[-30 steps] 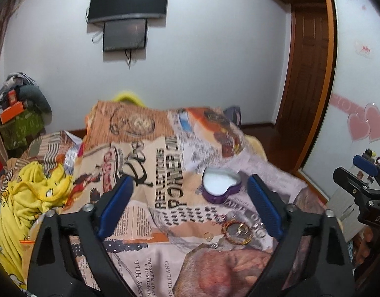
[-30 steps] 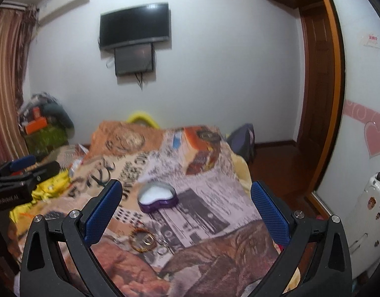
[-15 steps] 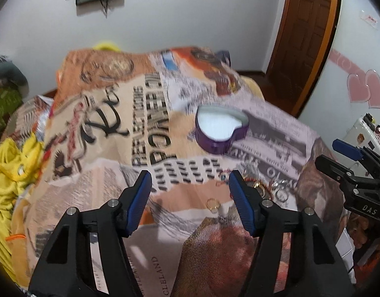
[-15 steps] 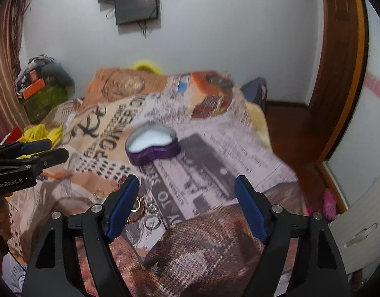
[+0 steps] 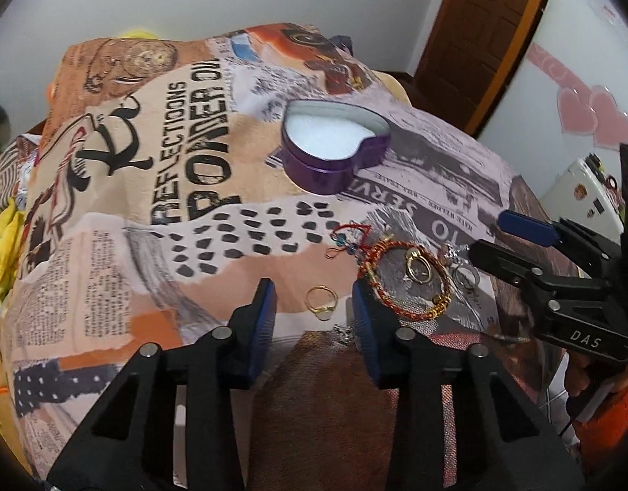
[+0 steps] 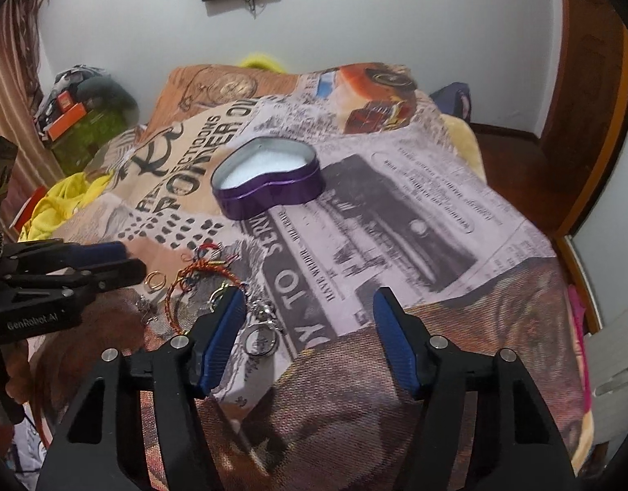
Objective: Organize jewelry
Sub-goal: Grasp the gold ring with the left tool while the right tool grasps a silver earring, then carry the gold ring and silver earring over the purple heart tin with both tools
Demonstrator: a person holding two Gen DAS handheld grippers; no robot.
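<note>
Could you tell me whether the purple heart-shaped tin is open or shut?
Open: the tin has no lid on, and its white lining shows inside the rim.

White walls [image 6: 375, 20] — wooden door [image 5: 473, 28]

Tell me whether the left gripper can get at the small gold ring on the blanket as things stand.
Probably yes. The gold ring lies flat and alone on the blanket, between the closing jaws of the left gripper, nothing covering it; the red-and-gold bangle sits clear alongside.
</note>
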